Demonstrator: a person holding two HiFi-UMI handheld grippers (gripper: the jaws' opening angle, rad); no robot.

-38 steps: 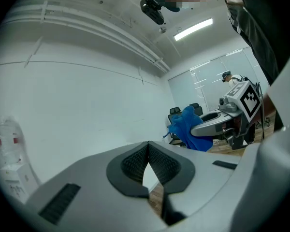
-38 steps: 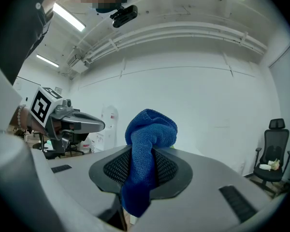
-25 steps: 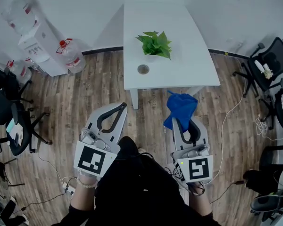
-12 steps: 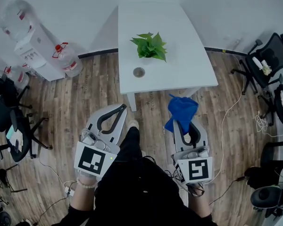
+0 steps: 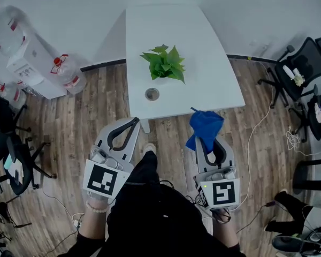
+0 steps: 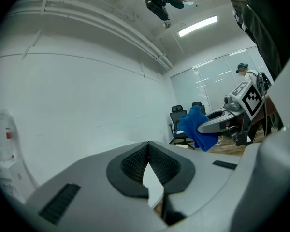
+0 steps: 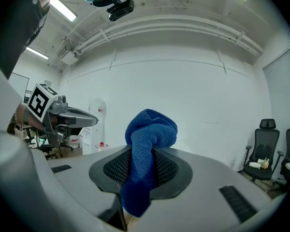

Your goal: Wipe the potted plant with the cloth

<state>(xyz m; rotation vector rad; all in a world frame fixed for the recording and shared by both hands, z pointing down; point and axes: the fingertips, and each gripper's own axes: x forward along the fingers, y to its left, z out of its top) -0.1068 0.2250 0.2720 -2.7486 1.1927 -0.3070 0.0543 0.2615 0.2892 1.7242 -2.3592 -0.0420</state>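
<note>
A small green potted plant (image 5: 163, 63) stands near the middle of a white table (image 5: 203, 47). My right gripper (image 5: 201, 135) is shut on a blue cloth (image 5: 204, 126), which bunches over the table's near edge; in the right gripper view the blue cloth (image 7: 145, 153) stands up between the pads and hangs below them. My left gripper (image 5: 136, 121) is shut with nothing in it, its tips just short of the table's near edge, left of the table leg. In the left gripper view the left gripper (image 6: 148, 164) has its pads pressed together, and the cloth (image 6: 195, 128) shows at the right.
A small round grey dish (image 5: 152, 94) lies on the table in front of the plant. A water dispenser (image 5: 29, 63) with bottles (image 5: 64, 71) stands at the left on the wooden floor. Office chairs (image 5: 299, 74) stand at the right and another chair (image 5: 5, 143) at the left. Cables (image 5: 251, 143) trail over the floor.
Table and plant have come nearer in the head view. Both grippers have moved forward together; the cloth now overlaps the table's near edge. Neither pair of jaws has changed.
</note>
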